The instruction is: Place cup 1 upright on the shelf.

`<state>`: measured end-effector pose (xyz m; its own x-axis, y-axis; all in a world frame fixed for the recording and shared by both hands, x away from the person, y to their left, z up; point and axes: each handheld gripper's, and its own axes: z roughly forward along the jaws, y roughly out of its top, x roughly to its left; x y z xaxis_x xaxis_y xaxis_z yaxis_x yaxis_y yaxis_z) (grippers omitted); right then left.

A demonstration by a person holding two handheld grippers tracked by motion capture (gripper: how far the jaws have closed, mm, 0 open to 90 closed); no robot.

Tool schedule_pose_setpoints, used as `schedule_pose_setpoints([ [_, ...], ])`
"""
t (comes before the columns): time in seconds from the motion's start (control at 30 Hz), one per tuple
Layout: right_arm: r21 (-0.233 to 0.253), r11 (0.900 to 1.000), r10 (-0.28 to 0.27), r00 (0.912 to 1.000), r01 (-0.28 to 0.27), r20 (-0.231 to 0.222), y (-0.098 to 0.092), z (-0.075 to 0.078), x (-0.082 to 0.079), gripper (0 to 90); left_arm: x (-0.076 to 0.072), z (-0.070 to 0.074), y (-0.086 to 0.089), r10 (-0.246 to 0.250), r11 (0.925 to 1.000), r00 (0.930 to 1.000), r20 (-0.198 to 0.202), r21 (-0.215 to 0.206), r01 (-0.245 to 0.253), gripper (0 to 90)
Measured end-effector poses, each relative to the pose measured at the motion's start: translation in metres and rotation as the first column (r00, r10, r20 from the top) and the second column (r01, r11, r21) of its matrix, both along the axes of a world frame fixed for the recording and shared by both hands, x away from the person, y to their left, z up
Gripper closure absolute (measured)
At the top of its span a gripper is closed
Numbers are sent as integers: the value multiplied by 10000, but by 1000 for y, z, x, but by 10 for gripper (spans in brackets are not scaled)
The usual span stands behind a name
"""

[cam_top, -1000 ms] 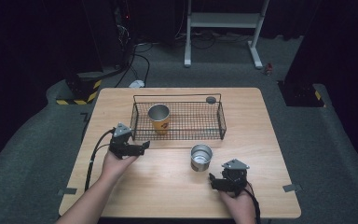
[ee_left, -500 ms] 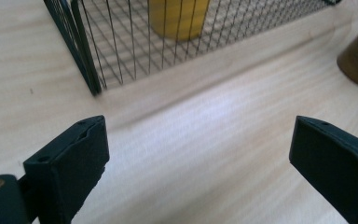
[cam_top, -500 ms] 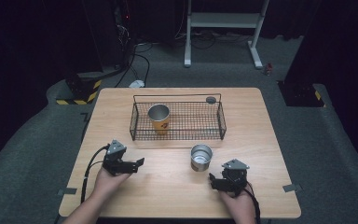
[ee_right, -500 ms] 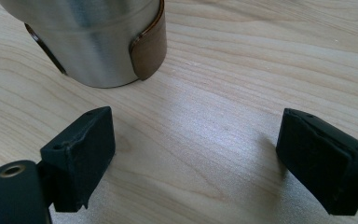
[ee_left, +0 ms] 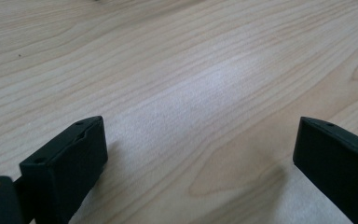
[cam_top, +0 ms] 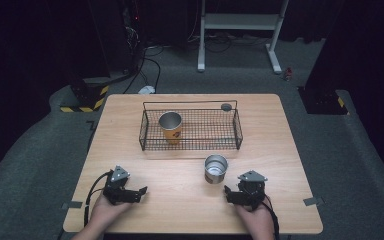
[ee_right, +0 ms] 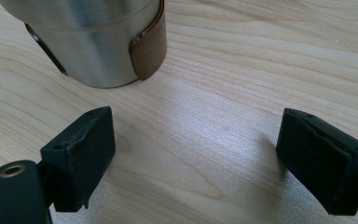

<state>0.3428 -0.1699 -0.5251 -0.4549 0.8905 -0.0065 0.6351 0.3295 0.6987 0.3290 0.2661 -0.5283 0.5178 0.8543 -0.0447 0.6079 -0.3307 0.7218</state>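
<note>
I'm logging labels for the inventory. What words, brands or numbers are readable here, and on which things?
No text can be read.
Orange cup in the wire basket: a dark mark, too small to read.
Steel cup: brown band, no lettering visible.
Striped block on the floor: yellow-black hazard stripes, no words.

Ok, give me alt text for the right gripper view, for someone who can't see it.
A steel cup with a brown band stands upright on a wooden table, just ahead and left of the right gripper. The gripper's two black jaws are spread wide, with bare wood between them, and they touch nothing.
</note>
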Motion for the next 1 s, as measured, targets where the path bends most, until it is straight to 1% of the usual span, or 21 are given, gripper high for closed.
schedule_pose_setpoints([
  [0.07,0,10000,9,10000,-9,2,0,0,0,115,-4,-1,0,-102,9999,9999,65,40,102,47],
  [0.1,9,10000,12,10000,-12,-7,0,0,0,115,-5,-1,-1,-137,9998,9999,104,147,135,46],
  [0.13,-7,10000,36,10000,-36,9,0,0,0,115,-5,-2,-2,-65,9997,9998,214,223,60,47],
  [0.2,-22,10000,69,10000,-69,30,0,0,0,115,-7,-2,-6,33,9989,9996,275,456,-46,51],
  [0.3,-18,9999,104,9999,-104,26,0,0,-1,115,-8,-2,-6,124,9987,9996,246,486,-136,49],
  [0.5,-40,10000,48,10000,-48,60,1,0,-2,116,-7,-2,-7,129,9987,9997,212,483,-139,41],
  [0.6,-201,9998,87,9996,-82,274,1,1,-3,117,-7,-2,-7,103,9989,9998,179,462,-111,33],
  [0.63,-138,9999,31,9994,-27,332,1,2,-5,114,-7,-2,-7,72,9988,9998,177,473,-80,32],
  [0.67,24,10000,33,9994,-34,356,1,4,-6,111,-6,-2,-7,48,9989,9999,164,473,-56,30],
  [0.77,138,9997,201,9968,-212,774,5,10,-10,95,-5,-2,-7,-22,9987,9999,135,514,15,15],
  [0.9,239,9986,453,9943,-479,965,11,15,-13,93,-5,-2,-7,-25,9988,9999,105,487,20,7],
  [1.0,352,9977,545,9933,-584,1023,16,18,-14,93,-5,-2,-7,-23,9988,9999,105,481,18,6],
])
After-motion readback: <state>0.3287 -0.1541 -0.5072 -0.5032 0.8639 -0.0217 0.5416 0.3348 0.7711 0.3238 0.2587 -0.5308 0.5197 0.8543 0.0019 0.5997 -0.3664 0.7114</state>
